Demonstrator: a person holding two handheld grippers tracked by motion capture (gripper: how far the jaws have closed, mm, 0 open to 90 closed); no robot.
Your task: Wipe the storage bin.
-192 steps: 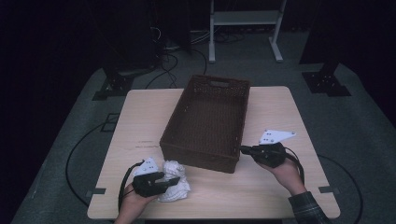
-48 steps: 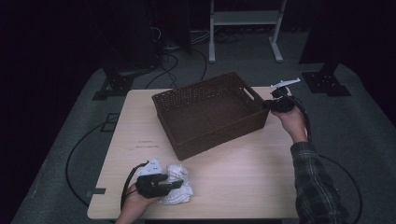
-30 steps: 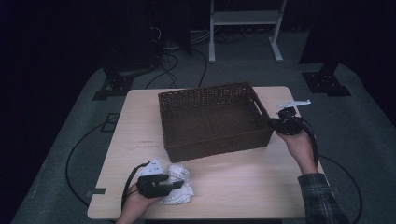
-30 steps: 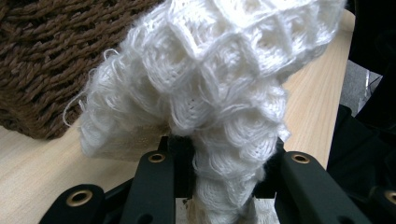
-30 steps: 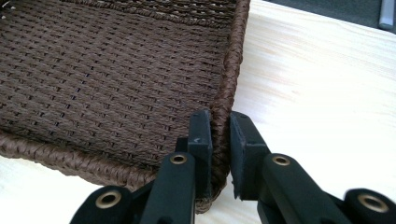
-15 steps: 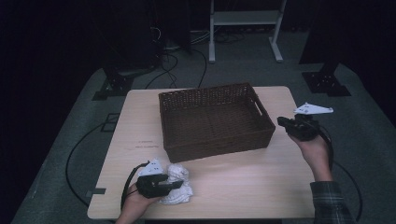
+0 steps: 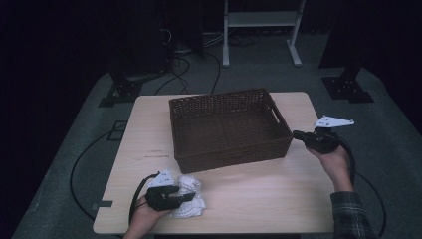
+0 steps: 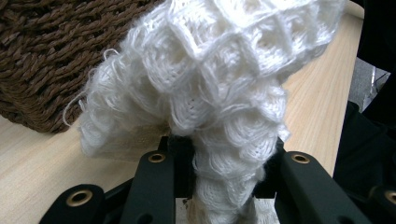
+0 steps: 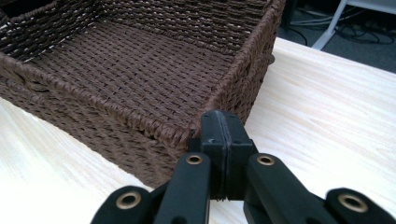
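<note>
With the left gripper (image 7: 188,197) clamped on the white knitted cloth (image 8: 210,107) and the right gripper (image 9: 226,126) pressed together empty, lift the cloth clear of the wicker basket's (image 7: 226,97) near wall toward 12 o'clock.

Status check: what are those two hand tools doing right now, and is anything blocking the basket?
Left tool shut on the white knit cloth. Right tool shut, empty, beside the basket. Basket empty, nothing in the way.
</note>
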